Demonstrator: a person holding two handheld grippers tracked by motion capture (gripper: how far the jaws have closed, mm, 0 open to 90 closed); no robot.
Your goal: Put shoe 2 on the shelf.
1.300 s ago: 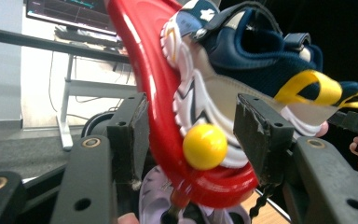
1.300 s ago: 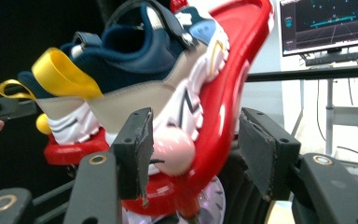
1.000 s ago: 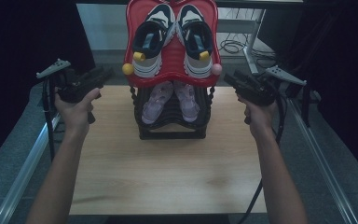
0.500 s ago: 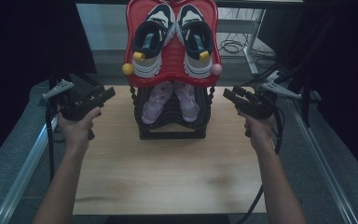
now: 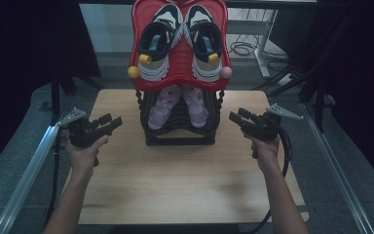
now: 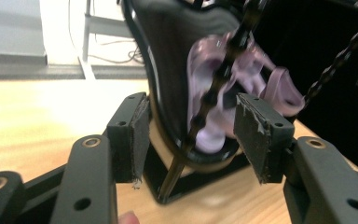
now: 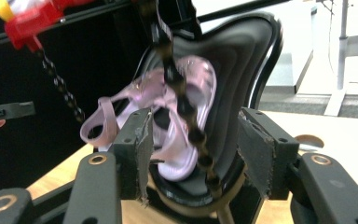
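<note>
Approach was the step in hand: my left gripper [image 5: 111,123] and right gripper [image 5: 237,118] flanked the shoe rack [image 5: 179,131], both wide open and empty. The pink sandals [image 5: 177,105] sat on its lower black tier. Next, I judged, came reaching in between the beaded posts.

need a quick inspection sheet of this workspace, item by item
surface: wooden table, bare in front of the rack
job's things: two-tier shoe rack at the table's back; red top tray holds sneakers; black lower tray holds pink sandals
clutter: nothing seen
grippers: left hand-held gripper and right hand-held gripper flank the rack, jaws open, holding nothing
cables: black cable trails from the right one; more cables on the floor behind
surroundings: dark curtains, grey floor, metal rail at left
</note>
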